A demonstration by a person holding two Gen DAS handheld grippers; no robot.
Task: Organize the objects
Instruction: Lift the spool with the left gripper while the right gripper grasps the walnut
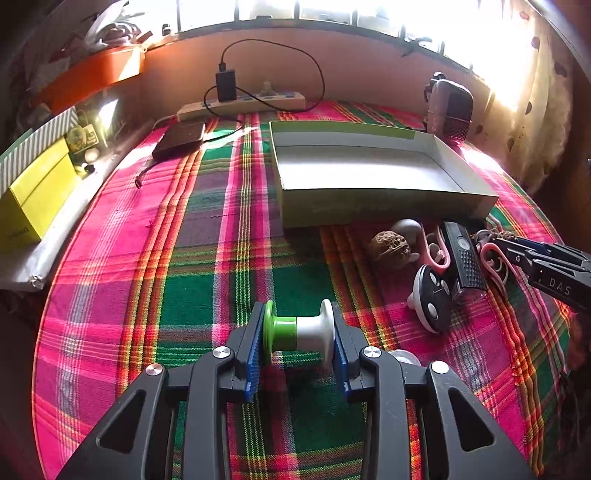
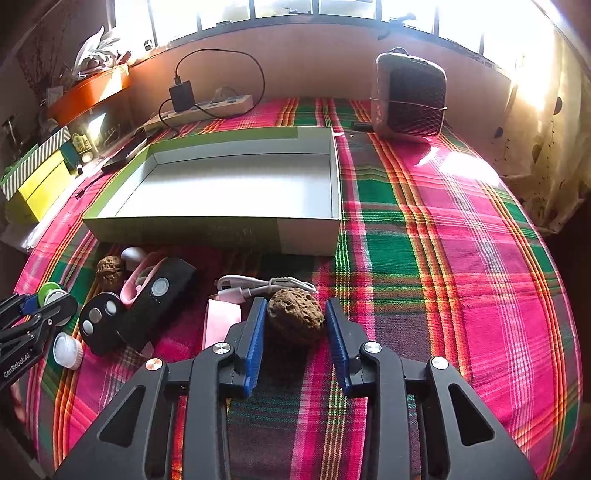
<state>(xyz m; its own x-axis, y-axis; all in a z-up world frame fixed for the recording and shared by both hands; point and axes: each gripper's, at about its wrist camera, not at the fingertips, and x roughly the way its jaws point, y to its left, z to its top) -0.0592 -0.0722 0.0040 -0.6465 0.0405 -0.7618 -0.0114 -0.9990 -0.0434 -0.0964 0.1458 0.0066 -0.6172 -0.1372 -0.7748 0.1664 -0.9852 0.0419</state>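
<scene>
Two grippers work over a plaid-covered worktop below a bright window.

Nearest, the left gripper (image 1: 298, 350) has its jaws clamped on a green-and-white spool (image 1: 301, 332); the right gripper (image 2: 295, 332) has its jaws flanking a brown walnut (image 2: 295, 314), contact unclear. Beyond lies the plaid cloth (image 2: 443, 240), then an empty open box (image 2: 229, 184), a power strip (image 2: 207, 109) at the wall and sunlit window (image 2: 295, 9).

Surface (image 2: 443, 229) w/ pink/green plaid cloth. On it: open box (image 2: 306, 236) mid-back, heater (image 2: 408, 98) back right, power strip (image 2: 207, 109) + dark phone (image 1: 181, 138) back left. Front of box: two walnuts (image 2: 295, 319), (image 2: 110, 266), black remote (image 2: 99, 321), black speaker (image 2: 162, 299), white cable (image 2: 258, 284), white cap (image 2: 68, 350).
</scene>
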